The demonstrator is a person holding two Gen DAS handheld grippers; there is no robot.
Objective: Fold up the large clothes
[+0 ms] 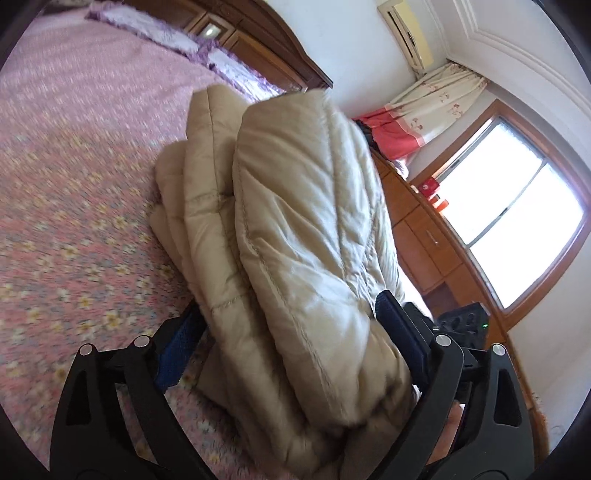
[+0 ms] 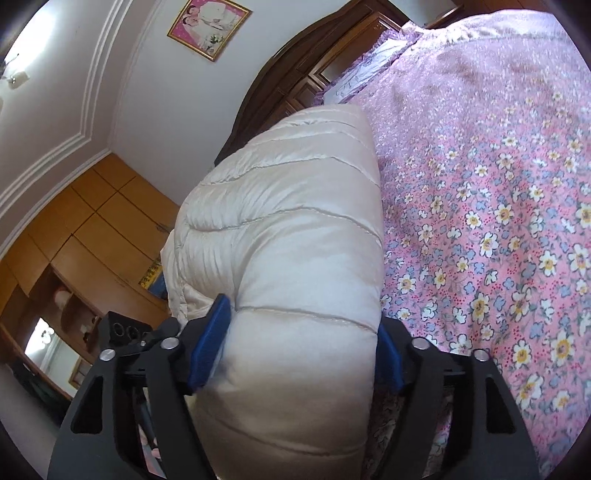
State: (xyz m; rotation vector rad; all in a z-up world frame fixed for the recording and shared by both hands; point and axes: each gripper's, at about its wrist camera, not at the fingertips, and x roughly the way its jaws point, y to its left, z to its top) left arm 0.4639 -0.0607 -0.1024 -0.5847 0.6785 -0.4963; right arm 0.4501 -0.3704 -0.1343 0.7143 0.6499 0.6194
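A folded beige quilted puffer jacket [image 1: 295, 206] lies in thick layers on the pink floral bedspread [image 1: 74, 206]. My left gripper [image 1: 288, 306] straddles its near end. The blue pads [image 1: 177, 350] stand wide on either side of the bundle and do not squeeze it. In the right wrist view the same jacket [image 2: 288, 229] looks cream and bulges between the fingers of my right gripper [image 2: 301, 314]. Its blue pads [image 2: 208, 343] sit at the fabric's sides, spread wide, with no pinch showing. The jacket's lower layers are hidden under the top fold.
The bed [image 2: 498, 221] stretches far beyond the jacket, with purple-trimmed pillows [image 1: 155, 29] at a dark wooden headboard [image 2: 295, 74]. A wooden cabinet [image 1: 417, 221] and a bright window [image 1: 517, 229] flank one side, and wooden wardrobes [image 2: 92, 221] the other.
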